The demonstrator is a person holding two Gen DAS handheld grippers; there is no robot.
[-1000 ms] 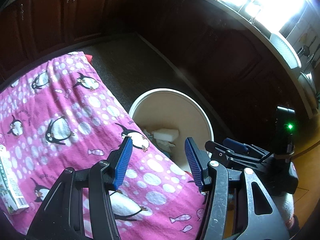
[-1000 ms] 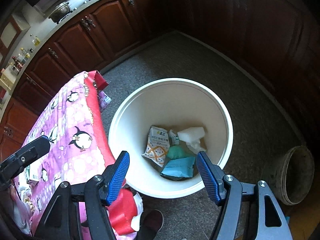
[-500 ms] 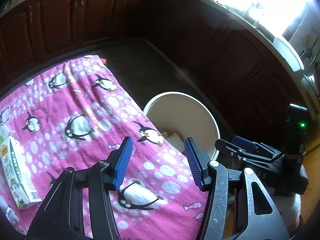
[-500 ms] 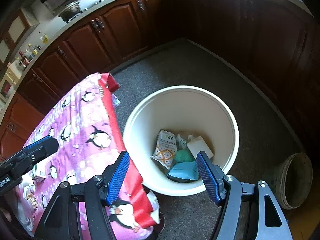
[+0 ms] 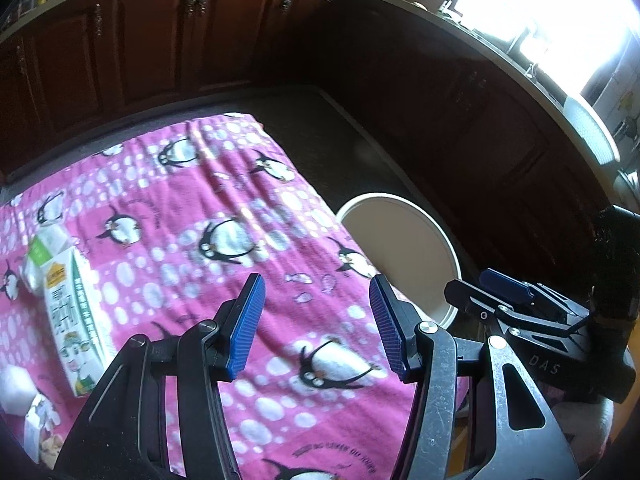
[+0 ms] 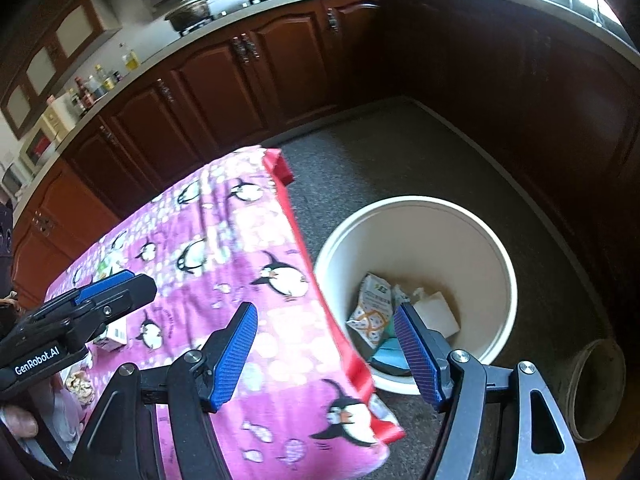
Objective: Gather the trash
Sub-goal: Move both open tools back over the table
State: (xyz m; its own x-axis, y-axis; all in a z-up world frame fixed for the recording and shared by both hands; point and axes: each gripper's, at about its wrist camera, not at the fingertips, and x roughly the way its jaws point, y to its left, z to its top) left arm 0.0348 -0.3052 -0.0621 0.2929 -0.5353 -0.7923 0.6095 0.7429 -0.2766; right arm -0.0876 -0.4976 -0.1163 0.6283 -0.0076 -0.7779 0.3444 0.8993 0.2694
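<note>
A white bin [image 6: 500,264] stands on the floor right of the table and holds a patterned packet [image 6: 370,310], a white block [image 6: 436,312] and a teal packet. It also shows in the left wrist view [image 5: 400,240]. A green and white drink carton [image 5: 70,316] lies on the pink penguin tablecloth [image 5: 224,208] at the left, with crumpled white trash [image 5: 18,390] near it. My left gripper [image 5: 316,320] is open and empty above the cloth. My right gripper [image 6: 326,354] is open and empty above the table's right edge.
Dark wood cabinets [image 6: 248,80] ring the room behind a grey carpeted floor [image 6: 400,152]. A small brown pail [image 6: 592,388] stands on the floor right of the bin. Bottles and pans sit on the counter.
Both grippers have pulled back to the left, away from the bin and over the table. The carton has come further into the left wrist view.
</note>
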